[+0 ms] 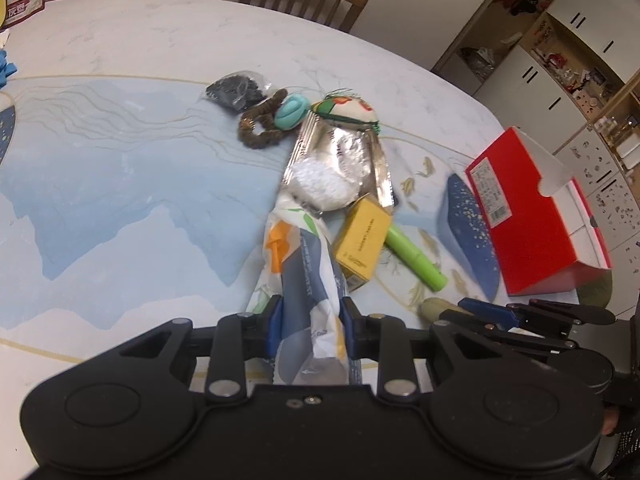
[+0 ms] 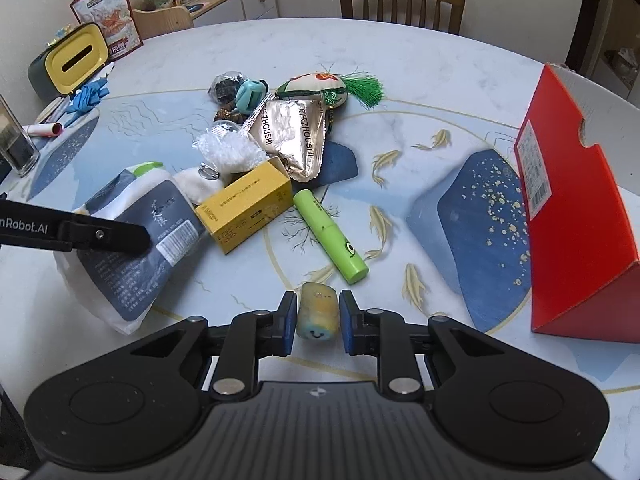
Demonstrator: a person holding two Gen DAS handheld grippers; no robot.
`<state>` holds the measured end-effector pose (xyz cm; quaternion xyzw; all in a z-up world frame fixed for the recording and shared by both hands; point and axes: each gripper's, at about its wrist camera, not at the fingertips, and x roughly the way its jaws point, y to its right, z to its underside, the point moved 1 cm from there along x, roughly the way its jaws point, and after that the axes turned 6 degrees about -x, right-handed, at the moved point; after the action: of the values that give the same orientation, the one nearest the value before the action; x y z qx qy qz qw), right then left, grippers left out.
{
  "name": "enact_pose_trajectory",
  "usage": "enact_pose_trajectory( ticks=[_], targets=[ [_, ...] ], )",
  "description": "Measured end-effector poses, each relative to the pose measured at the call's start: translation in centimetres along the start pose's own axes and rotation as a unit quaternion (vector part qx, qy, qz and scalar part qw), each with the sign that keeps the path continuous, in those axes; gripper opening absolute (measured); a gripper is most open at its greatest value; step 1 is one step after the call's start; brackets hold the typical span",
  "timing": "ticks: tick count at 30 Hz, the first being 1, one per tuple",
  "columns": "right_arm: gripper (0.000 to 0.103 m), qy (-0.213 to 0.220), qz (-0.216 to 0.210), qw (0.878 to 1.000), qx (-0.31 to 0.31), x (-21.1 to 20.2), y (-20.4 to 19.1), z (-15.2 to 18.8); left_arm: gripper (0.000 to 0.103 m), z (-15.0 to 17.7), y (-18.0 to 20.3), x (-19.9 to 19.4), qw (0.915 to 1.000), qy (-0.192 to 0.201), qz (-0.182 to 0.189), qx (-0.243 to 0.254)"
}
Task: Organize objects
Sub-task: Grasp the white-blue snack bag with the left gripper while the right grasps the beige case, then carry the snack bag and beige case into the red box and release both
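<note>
My left gripper point(image 1: 312, 308) is shut on a white, grey and orange plastic packet point(image 1: 296, 248), whose far end lies among the pile. In the right wrist view one left finger point(image 2: 104, 234) lies across the same packet point(image 2: 132, 200). My right gripper point(image 2: 318, 300) sits low over the table's near edge, its blue pads against both sides of a small yellow-and-blue cylinder with a smiley face point(image 2: 318, 320). The pile holds a yellow box point(image 2: 248, 210), a green tube point(image 2: 330, 236), a silver foil pouch point(image 2: 290, 140) and an embroidered sachet with a green tassel point(image 2: 320, 86).
An open red box point(image 2: 576, 216) stands on its side at the right of the table point(image 2: 400, 80). A yellow tissue holder point(image 2: 72, 58), a glass point(image 2: 16, 144) and blue gloves point(image 2: 88, 94) sit at the far left. A wooden chair point(image 2: 400, 0) stands behind the table.
</note>
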<state>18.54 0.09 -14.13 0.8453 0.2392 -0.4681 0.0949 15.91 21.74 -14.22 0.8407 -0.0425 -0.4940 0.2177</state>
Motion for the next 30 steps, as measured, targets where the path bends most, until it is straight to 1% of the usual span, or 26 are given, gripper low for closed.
enact_pose_trajectory(
  ticks=[5,9,13,18,23,30],
  targets=[
    [0.021,0.017,-0.002,1.000,0.006,-2.0,0.4,-0.4,0.027,-0.4,0.9,-0.8,0.9998,0.004,0.022,0.002],
    [0.021,0.038,0.002,0.999,0.016,-4.1,1.2,-0.8,0.027,-1.0,2.5,-1.6,0.9992,0.008,0.035,0.018],
    [0.021,0.062,0.006,0.998,0.027,-6.6,2.4,-1.1,0.027,-1.9,4.6,-2.6,0.9977,0.019,0.052,0.039],
    [0.021,0.093,0.020,0.995,0.043,-9.5,4.7,-1.5,0.027,-2.8,8.2,-3.2,0.9947,0.029,0.071,0.068],
    [0.021,0.115,0.030,0.991,0.053,-11.5,8.0,-1.5,0.027,-3.5,12.1,-2.8,0.9925,0.040,0.076,0.087],
    [0.021,0.130,0.036,0.990,0.049,-13.4,13.5,-0.9,0.027,-3.9,18.1,-1.0,0.9917,0.047,0.063,0.102]
  ],
)
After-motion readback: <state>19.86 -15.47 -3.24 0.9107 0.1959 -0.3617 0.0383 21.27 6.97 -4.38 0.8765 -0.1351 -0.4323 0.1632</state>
